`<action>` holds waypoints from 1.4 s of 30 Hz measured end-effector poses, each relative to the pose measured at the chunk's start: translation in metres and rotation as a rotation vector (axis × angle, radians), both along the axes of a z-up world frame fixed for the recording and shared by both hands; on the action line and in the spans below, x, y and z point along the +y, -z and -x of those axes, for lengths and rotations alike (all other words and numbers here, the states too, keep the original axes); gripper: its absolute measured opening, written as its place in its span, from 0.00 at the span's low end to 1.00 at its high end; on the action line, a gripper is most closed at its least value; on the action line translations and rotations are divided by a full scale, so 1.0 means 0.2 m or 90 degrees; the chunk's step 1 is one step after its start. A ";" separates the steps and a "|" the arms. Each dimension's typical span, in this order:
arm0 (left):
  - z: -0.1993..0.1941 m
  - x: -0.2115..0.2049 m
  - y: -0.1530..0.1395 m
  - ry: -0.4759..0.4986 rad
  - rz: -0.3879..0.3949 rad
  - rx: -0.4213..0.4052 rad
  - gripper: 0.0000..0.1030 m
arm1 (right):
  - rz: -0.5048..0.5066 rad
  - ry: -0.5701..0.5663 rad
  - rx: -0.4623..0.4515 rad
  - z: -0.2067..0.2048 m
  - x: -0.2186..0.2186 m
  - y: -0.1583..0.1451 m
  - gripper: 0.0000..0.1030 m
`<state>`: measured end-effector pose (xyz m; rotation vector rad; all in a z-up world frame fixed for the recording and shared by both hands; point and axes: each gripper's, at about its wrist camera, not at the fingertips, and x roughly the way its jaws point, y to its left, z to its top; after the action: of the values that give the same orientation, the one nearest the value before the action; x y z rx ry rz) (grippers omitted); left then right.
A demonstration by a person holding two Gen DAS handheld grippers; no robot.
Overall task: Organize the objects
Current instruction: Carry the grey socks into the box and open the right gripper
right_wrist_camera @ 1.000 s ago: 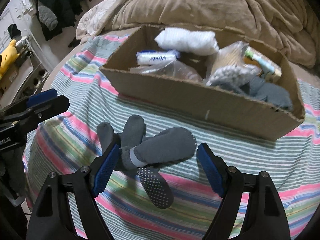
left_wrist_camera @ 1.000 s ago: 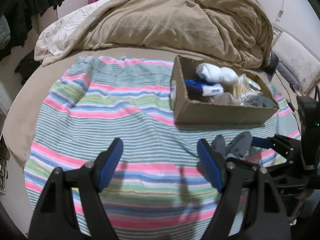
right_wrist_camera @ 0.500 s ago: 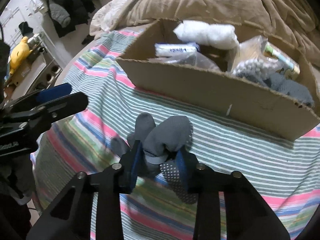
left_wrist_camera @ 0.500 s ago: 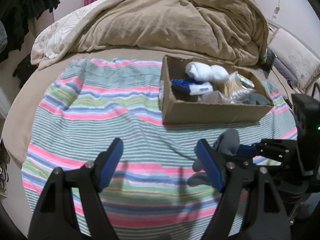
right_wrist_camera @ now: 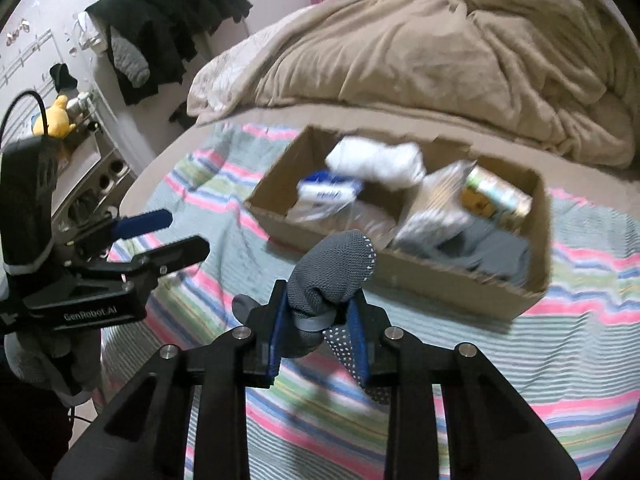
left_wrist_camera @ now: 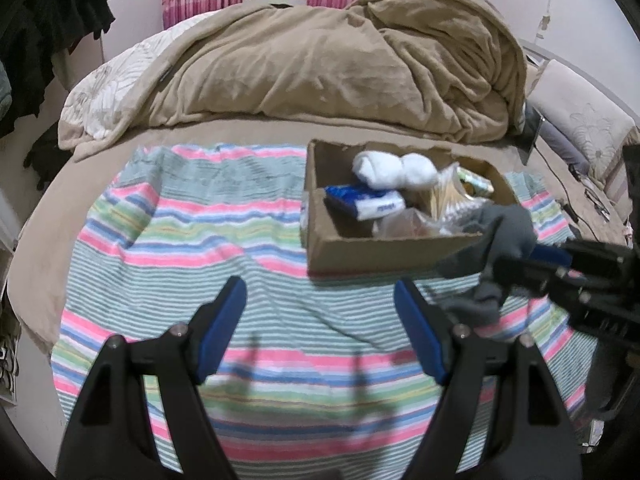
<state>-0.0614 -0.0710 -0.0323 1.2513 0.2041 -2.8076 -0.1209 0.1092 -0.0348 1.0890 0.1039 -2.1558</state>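
My right gripper (right_wrist_camera: 318,316) is shut on a bundle of grey socks (right_wrist_camera: 332,272) with white grip dots and holds it above the striped towel (right_wrist_camera: 460,364), just in front of the cardboard box (right_wrist_camera: 440,276). The socks (left_wrist_camera: 496,240) and right gripper (left_wrist_camera: 520,268) also show at the right of the left wrist view. The box (left_wrist_camera: 384,252) holds rolled white socks (left_wrist_camera: 394,170), a blue-white pack (left_wrist_camera: 366,204), plastic bags and a grey cloth. My left gripper (left_wrist_camera: 320,316) is open and empty above the towel (left_wrist_camera: 200,240), left of the box; it also shows in the right wrist view (right_wrist_camera: 160,236).
A crumpled tan blanket (left_wrist_camera: 340,68) lies on the bed behind the box. Dark clothes (right_wrist_camera: 168,12) hang at the left wall, above a shelf with a yellow plush toy (right_wrist_camera: 52,118). A pillow (left_wrist_camera: 584,132) lies at the far right.
My right gripper closed on the grey socks and lifted them off the towel toward the box. My left gripper stayed open and drew back slightly.
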 end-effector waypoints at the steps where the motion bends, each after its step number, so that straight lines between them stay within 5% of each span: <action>1: 0.00 0.00 -0.01 0.002 0.001 0.001 0.75 | 0.003 0.005 0.006 0.00 0.02 -0.02 0.29; 9: 0.03 0.03 -0.09 0.012 0.002 0.029 0.75 | 0.022 0.047 0.072 0.09 0.15 -0.25 0.29; 16: 0.07 0.04 -0.12 0.019 0.009 0.037 0.75 | 0.031 0.058 0.088 0.20 0.17 -0.30 0.29; 42: 0.24 -0.15 0.05 -0.011 -0.025 0.017 0.75 | -0.027 0.024 -0.031 0.59 -0.19 0.22 0.29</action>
<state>-0.1100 -0.1001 -0.0415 1.2147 0.2720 -2.8199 -0.2390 0.0717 -0.0797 1.1754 0.1088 -2.1685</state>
